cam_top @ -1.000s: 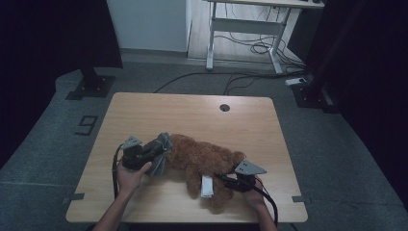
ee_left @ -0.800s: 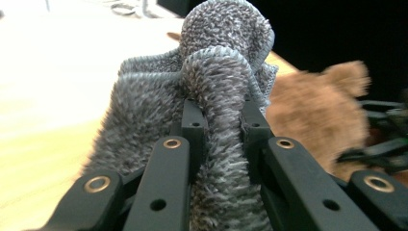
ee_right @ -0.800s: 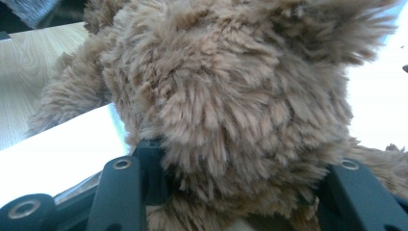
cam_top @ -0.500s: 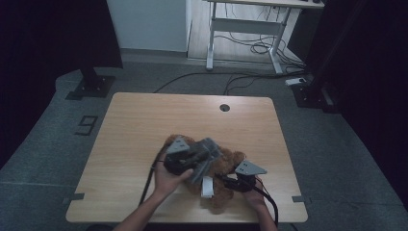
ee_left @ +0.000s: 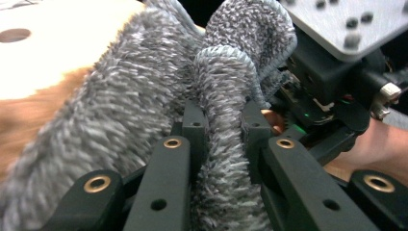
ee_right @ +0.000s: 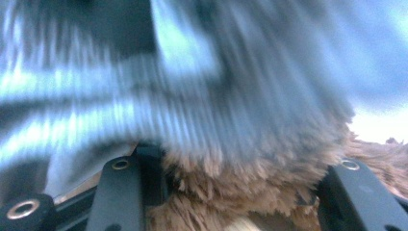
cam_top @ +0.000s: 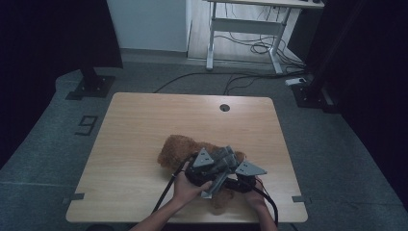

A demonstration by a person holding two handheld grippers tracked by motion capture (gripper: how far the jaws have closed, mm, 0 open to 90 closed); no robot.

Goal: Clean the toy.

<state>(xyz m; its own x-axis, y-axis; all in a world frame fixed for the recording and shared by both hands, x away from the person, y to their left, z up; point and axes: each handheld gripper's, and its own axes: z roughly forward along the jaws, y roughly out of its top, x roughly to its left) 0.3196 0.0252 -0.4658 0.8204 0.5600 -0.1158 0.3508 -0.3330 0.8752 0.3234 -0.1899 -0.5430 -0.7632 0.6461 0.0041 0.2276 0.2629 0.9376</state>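
Note:
A brown teddy bear (cam_top: 174, 148) lies near the front of the wooden table (cam_top: 144, 120). My left gripper (cam_top: 224, 161) is shut on a fold of a grey fluffy cloth (ee_left: 223, 120), which it holds over the bear's right part. The cloth (cam_top: 228, 155) bunches just beside my right gripper (cam_top: 227, 184). In the right gripper view my right gripper (ee_right: 240, 180) is shut on the bear's brown fur (ee_right: 240, 197), with the blurred grey cloth (ee_right: 202, 86) hanging right above it. A white tag (cam_top: 211, 187) on the bear sticks out below the left hand.
The table has a round cable hole (cam_top: 224, 107) at its far edge. Cables trail from both grippers off the front edge. A white desk frame (cam_top: 240, 29) and floor cables stand behind the table, and a black stand base (cam_top: 89, 86) lies at the far left.
My left gripper has carried the grey cloth rightward from the bear's left side across its body, up against the right gripper. The right gripper has stayed put on the bear.

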